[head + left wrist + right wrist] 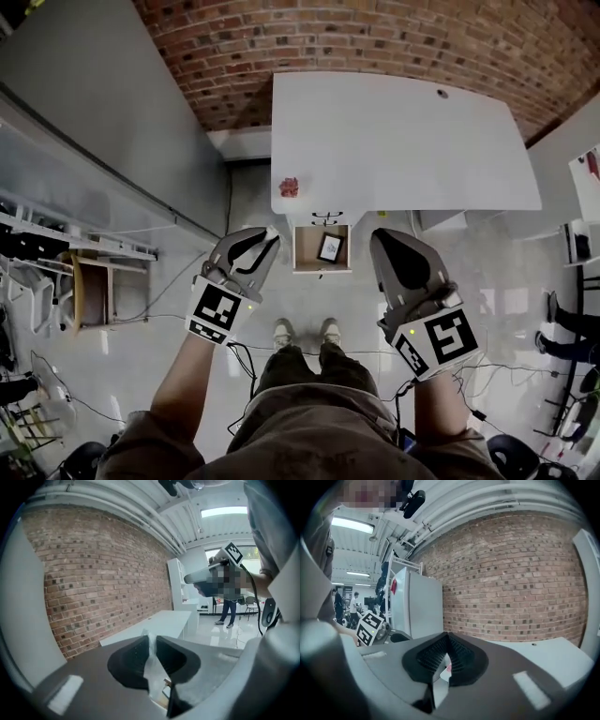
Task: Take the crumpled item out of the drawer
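Beyond the left hand-held gripper (270, 236) and right hand-held gripper (378, 240), both pressed together empty, the red crumpled item (289, 187) lies near the tabletop (403, 141) edge by the open drawer (305, 248); a careless brush may knock it off.

One table (403, 141) stood at 12 o'clock, with one open drawer (305, 249) at its near edge. One frame (330, 247) lay in the drawer; one red wad (289, 187) sat on the table at the drawer's 11 o'clock. Two grippers showed: the left gripper (270, 236) at 8 o'clock, the right gripper (379, 238) at 4 o'clock. Two shoes (282, 331) were at 6 o'clock.
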`<state>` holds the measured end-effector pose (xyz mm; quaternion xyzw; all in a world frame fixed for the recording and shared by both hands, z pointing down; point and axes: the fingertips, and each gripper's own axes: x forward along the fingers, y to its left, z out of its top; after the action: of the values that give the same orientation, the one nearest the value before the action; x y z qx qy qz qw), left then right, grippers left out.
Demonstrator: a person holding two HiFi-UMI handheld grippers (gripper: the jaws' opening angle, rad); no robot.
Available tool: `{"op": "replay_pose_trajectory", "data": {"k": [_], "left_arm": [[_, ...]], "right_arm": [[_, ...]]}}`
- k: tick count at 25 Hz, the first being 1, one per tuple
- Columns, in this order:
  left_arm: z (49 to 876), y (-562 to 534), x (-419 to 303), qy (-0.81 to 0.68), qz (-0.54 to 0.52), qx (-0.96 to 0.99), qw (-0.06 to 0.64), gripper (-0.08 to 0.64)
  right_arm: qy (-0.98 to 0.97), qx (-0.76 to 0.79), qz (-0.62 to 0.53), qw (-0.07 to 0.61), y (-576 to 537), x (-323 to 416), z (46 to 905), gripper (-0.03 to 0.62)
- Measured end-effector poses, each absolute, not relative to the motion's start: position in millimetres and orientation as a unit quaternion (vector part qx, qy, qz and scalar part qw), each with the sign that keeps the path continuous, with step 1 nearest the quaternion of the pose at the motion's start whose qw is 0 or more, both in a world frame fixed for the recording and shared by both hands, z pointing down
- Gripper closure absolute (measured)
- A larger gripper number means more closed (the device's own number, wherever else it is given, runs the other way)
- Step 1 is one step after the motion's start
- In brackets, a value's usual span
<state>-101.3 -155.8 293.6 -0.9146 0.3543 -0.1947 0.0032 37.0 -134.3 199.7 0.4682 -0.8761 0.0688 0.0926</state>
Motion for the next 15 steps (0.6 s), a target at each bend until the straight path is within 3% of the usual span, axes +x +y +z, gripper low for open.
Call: {"op": "replay_pose_trajectory", "data": {"k": [10, 15], "left_arm": [[156, -99, -125, 0.392, -0.098, -0.909, 0.103, 0.508], [126, -68, -134, 0.416, -0.071, -0.901, 0.102, 0.506]], "right_arm": [[-0.876, 0.478, 0.006, 0.060, -73, 29, 122, 0.565], [-0.882, 0.469, -0.011, 0.046, -49, 21, 99, 0.565]]}}
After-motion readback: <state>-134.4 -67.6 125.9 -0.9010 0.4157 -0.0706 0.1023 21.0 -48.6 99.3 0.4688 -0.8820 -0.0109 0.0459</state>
